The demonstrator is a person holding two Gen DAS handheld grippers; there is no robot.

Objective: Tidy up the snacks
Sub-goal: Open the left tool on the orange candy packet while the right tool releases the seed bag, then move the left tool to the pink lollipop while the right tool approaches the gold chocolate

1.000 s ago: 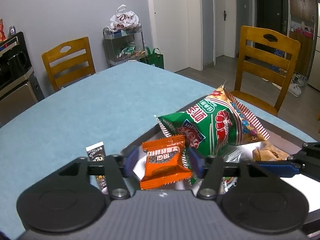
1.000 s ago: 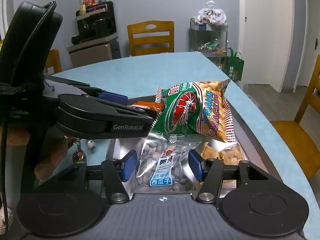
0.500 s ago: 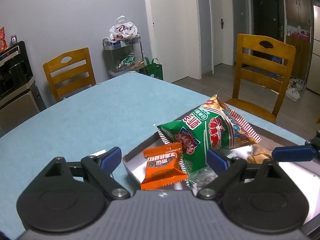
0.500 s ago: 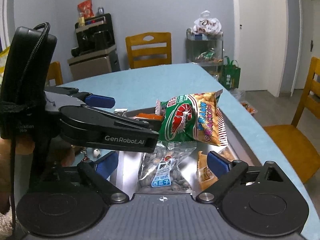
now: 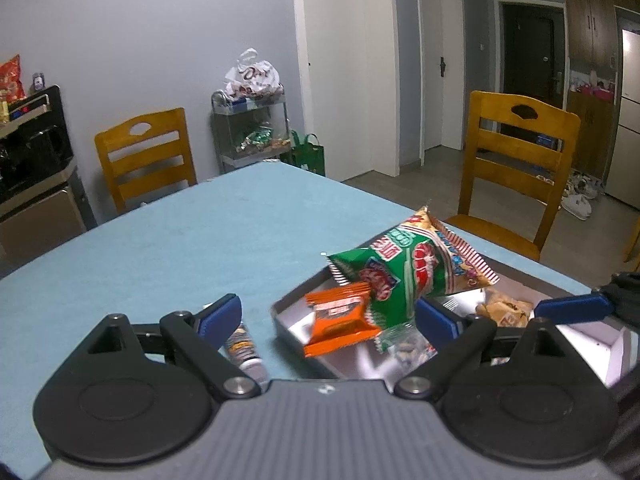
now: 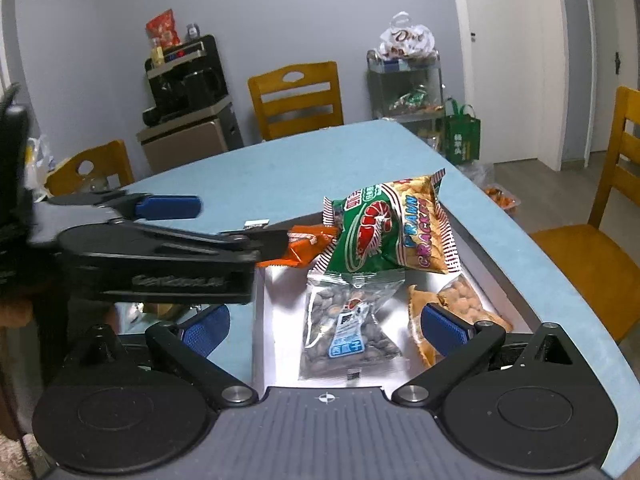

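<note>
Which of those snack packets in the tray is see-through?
The watermelon seed packet, lying flat at the tray's near end: its dark seeds show through, unlike the printed prawn cracker bag and orange packet.

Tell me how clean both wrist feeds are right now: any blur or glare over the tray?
Left wrist view: orange packet and seed packet are motion-smeared; room is dim, lines bowed by fisheye. Right wrist view: left gripper is blurred, its lettering unreadable; tray floor glares white; prawn cracker bag reads sharp.
</note>
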